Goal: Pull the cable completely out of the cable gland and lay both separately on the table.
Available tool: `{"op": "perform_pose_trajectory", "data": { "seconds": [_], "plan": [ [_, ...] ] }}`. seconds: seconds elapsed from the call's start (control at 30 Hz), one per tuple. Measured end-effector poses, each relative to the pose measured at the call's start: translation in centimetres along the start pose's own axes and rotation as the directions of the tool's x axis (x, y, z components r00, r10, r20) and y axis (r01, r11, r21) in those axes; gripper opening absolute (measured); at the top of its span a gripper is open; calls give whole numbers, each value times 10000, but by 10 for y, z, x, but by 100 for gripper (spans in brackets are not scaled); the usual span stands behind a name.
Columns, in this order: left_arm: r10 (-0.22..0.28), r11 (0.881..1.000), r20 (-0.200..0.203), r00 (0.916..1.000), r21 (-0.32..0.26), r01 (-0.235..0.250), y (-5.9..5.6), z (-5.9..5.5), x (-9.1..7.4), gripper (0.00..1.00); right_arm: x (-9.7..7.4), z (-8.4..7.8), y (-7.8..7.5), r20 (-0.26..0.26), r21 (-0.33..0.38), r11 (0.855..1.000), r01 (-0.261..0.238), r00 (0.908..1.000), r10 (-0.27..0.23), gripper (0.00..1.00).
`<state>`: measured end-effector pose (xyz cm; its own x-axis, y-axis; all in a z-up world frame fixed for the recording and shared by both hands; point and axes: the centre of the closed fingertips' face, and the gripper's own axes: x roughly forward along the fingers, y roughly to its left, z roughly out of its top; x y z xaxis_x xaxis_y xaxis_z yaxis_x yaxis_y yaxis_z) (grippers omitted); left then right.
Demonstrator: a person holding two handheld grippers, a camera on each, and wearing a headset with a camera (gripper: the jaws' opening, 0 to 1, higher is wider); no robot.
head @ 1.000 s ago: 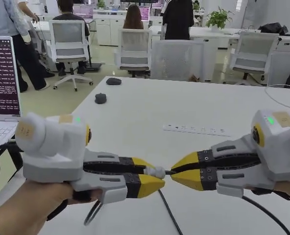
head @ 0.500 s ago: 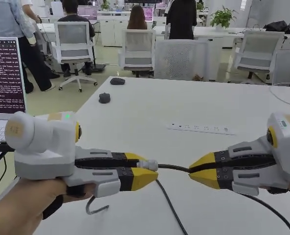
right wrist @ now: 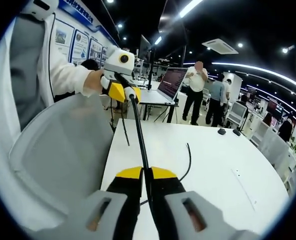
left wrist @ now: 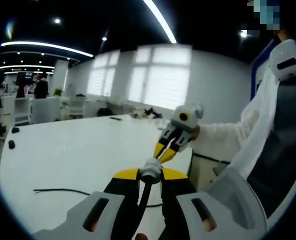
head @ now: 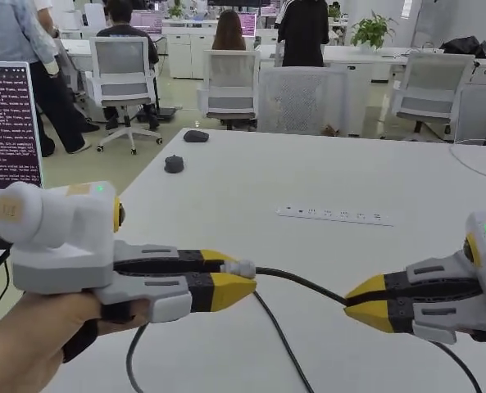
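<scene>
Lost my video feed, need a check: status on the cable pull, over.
Left gripper shut on cable gland, right gripper shut on cable. Cable spans between them, not yet out of gland. Both above table; power strip well behind.

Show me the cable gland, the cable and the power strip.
cable gland (head: 241, 267), head view, on its pale body.
cable (head: 304, 283), head view, on the black stretch right of the gland.
power strip (head: 334, 216), head view, on the middle of its white top.
</scene>
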<state>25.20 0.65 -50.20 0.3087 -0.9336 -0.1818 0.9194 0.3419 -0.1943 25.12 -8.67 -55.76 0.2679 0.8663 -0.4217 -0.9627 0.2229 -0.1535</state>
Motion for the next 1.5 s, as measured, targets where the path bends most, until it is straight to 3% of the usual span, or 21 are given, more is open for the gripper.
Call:
{"op": "perform_pose_trajectory", "data": {
  "seconds": [0.6,0.73,0.93,1.1,1.27,1.5],
  "plan": [
    [-196,9997,47,9998,-166,197,4,4,1,16,1,2,-3,-141,156,9998,-132,9998,135,5],
    [-182,9995,232,9996,-266,188,7,8,-1,16,1,20,-4,398,126,9998,-160,9991,155,14],
    [-275,9994,155,9995,-228,278,6,9,1,16,14,65,4,1519,-221,9982,-550,9867,577,13],
    [-463,9987,50,9989,-204,464,2,7,5,16,25,92,11,2010,-637,9951,-760,9757,874,13],
    [-613,9980,-8,9981,-121,613,-3,8,7,16,34,100,14,2140,-815,9917,-998,9700,1152,11],
    [-740,9972,-13,9973,-45,740,-6,9,8,16,35,97,16,2104,-794,9904,-1129,9693,1274,5]
  ]
}}
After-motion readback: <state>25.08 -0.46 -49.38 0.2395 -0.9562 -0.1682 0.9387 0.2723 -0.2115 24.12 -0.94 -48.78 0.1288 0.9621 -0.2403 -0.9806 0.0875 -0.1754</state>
